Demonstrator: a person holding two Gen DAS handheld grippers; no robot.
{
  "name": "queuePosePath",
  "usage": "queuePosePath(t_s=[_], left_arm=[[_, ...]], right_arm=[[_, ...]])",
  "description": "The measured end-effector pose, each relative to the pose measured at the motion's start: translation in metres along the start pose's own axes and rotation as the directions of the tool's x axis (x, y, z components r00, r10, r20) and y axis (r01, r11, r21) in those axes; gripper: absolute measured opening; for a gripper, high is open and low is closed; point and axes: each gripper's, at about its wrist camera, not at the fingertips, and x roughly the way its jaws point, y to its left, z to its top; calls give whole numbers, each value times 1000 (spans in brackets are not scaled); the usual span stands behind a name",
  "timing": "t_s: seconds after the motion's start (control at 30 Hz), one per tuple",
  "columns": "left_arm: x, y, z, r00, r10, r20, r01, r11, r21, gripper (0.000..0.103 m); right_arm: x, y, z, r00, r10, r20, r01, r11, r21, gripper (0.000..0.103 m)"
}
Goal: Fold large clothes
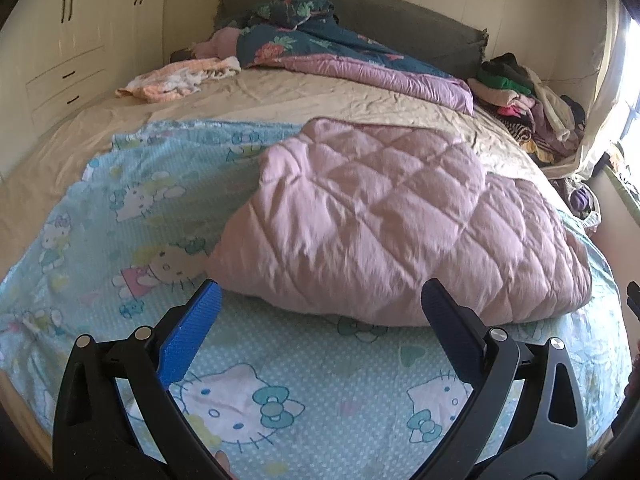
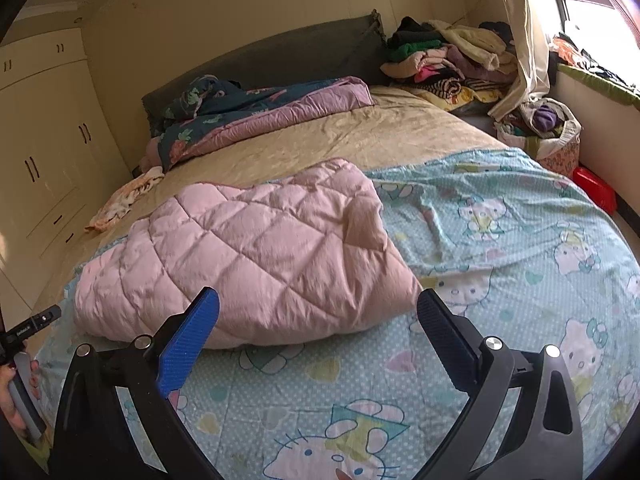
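On the bed (image 1: 280, 96), over the blue cartoon-print sheet (image 1: 152, 216), the pink quilted coat (image 1: 392, 216) lies in a compact, doubled-over bundle. Its near edge is rounded like a fold, and no sleeve or hem trails out onto the sheet in either view.

Claw state: my left claw (image 1: 320, 304) is released, jaws spread wide, holding nothing. My right claw (image 2: 318, 308) is likewise released and empty. Both hover just short of the near edge of the coat, neither touching it. From the right wrist view, the coat (image 2: 248, 248) sits ahead and slightly left; from the left wrist view, it sits ahead and slightly right, so it lies between my two claws.

Progress, as a judgement: this garment looks largely folded. At least one fold is in place, and the bundle is closed on the near side. I cannot tell whether a final fold or a smoothing pass remains, because the far side of the bundle is hidden.

Remaining work: a heap of mixed clothes (image 2: 448, 60) sits at the far corner of the bed by the headboard (image 1: 360, 12), unfolded. A light patterned garment (image 1: 180, 78) also lies loose on the far side.
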Motion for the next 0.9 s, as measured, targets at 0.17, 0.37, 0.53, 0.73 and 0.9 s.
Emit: queuePosePath(t_s=[0.17, 0.37, 0.53, 0.73, 0.9], left_arm=[[15, 2, -8, 999, -19, -45, 17, 999, -32, 94], [44, 13, -14, 984, -121, -132, 98, 981, -170, 94], [64, 29, -10, 970, -199, -140, 145, 934, -327, 94], [96, 52, -10, 946, -299, -125, 190, 824, -533, 94], [115, 53, -5, 945, -308, -111, 193, 797, -572, 95]], right_arm=[[14, -6, -9, 999, -5, -48, 7, 999, 39, 99], [39, -19, -17, 992, -6, -123, 22, 992, 126, 99], [60, -26, -20, 986, 10, -165, 21, 982, 186, 99], [84, -32, -21, 980, 30, -197, 22, 967, 254, 99], [103, -38, -20, 975, 42, -218, 25, 955, 297, 99]])
